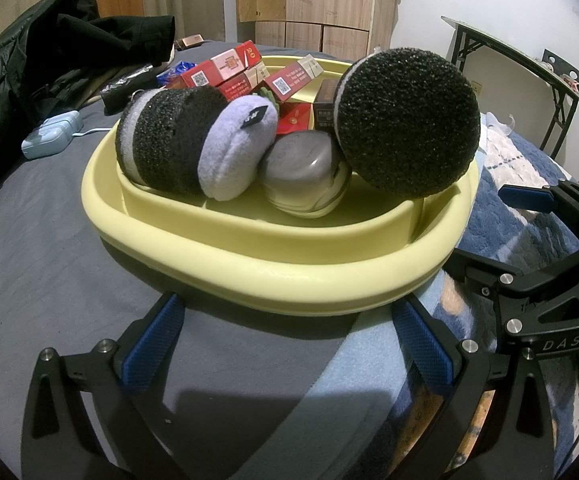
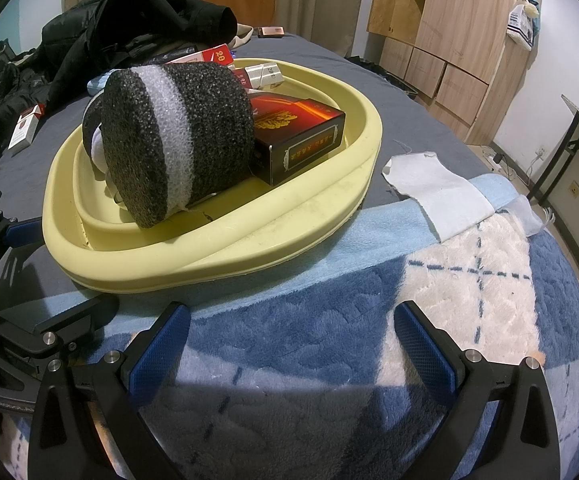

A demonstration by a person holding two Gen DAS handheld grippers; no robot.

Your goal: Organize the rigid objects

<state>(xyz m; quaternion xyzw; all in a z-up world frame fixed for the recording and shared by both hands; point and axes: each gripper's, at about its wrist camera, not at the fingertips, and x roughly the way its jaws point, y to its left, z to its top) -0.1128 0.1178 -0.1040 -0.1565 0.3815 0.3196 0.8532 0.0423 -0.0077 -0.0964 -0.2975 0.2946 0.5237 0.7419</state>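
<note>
Along the bottom edge of the left wrist view, the left gripper [image 1: 287,344] stands wide apart, its blue-padded fingers [image 1: 153,344] splayed to either side with nothing between them but grey bedding [image 1: 49,248]. Just above the pads sits the pale yellow tray [image 1: 273,264], its near rim close to the fingertips but not touching them.

Inside the tray, from left to centre of that frame, a black foam cylinder with a white band [image 1: 161,144] lies on its side, a lavender plush puff [image 1: 233,148] leans against it, and a grey-lidded jar [image 1: 305,172] sits beside the puff. A second black foam cylinder [image 1: 407,124] fills the right of the tray, its round face turned toward the camera. Behind them, red cigarette packs [image 1: 225,68] are heaped at the far side. A black jacket [image 1: 49,52] lies at upper left, with a light blue case [image 1: 51,136] below it.

At the bottom of the right wrist view, the right gripper [image 2: 291,344] is likewise spread wide and empty, over a blue and white plush blanket [image 2: 469,280]. The tray [image 2: 217,256] lies up and left of it — well clear of the fingers. A dark box with gold print [image 2: 301,136] rests in the tray against the big foam cylinder [image 2: 173,136]. A white cloth [image 2: 437,196] lies on the blanket at centre right, and a loose cigarette pack [image 2: 25,126] lies on the bedding at far left.
</note>
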